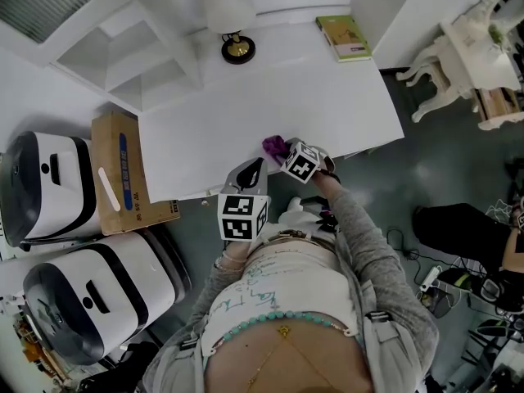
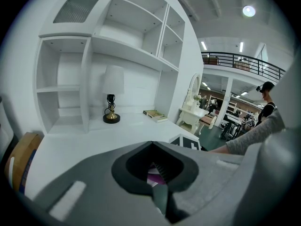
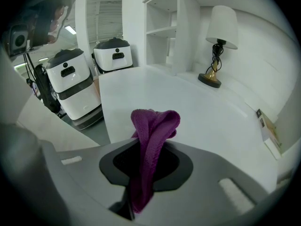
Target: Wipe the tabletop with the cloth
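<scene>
A purple cloth (image 3: pixel 151 140) is bunched up and pinched between the jaws of my right gripper (image 3: pixel 146 126), which is shut on it. In the head view the cloth (image 1: pixel 274 146) hangs just above the near edge of the white tabletop (image 1: pixel 270 88), with the right gripper (image 1: pixel 288 155) behind it. My left gripper (image 1: pixel 250 173) hovers at the table's near edge, a little left of the cloth. Its jaws are shut with nothing held (image 2: pixel 151 147); a bit of purple cloth (image 2: pixel 154 177) shows through the opening behind them.
A table lamp (image 1: pixel 234 23) stands at the back of the table and a green book (image 1: pixel 345 38) lies at the back right. A cardboard box (image 1: pixel 124 174) and two white machines (image 1: pixel 49 188) stand left of the table. White shelves (image 1: pixel 131 47) rise at the back left.
</scene>
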Demonstrator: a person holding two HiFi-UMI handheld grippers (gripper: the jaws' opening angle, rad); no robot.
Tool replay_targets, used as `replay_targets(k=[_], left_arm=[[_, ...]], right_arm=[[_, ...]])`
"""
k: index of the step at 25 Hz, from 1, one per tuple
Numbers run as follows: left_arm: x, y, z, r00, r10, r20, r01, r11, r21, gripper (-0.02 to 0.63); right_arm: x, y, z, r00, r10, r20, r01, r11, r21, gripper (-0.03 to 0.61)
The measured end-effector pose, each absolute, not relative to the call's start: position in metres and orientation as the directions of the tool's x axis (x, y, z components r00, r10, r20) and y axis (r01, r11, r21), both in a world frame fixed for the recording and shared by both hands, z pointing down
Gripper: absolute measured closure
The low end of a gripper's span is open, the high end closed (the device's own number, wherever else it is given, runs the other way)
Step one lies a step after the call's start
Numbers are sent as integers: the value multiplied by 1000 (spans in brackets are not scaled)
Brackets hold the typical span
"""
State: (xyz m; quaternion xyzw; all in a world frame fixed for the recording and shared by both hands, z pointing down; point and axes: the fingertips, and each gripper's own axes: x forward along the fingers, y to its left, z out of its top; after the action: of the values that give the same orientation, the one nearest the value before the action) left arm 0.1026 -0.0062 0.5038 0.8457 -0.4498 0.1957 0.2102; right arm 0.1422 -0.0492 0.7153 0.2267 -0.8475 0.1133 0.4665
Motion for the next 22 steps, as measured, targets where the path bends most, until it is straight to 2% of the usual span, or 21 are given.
replay_targets(k=[14, 22], left_arm=[[122, 12, 515, 467, -700, 541, -880, -426, 209, 609], [112, -7, 515, 498, -679, 539, -861, -459, 217, 609]], right_arm=[[170, -53, 714, -471, -293, 832, -518, 855, 8, 497], [168, -55, 716, -455, -254, 853, -535, 844, -34, 497]])
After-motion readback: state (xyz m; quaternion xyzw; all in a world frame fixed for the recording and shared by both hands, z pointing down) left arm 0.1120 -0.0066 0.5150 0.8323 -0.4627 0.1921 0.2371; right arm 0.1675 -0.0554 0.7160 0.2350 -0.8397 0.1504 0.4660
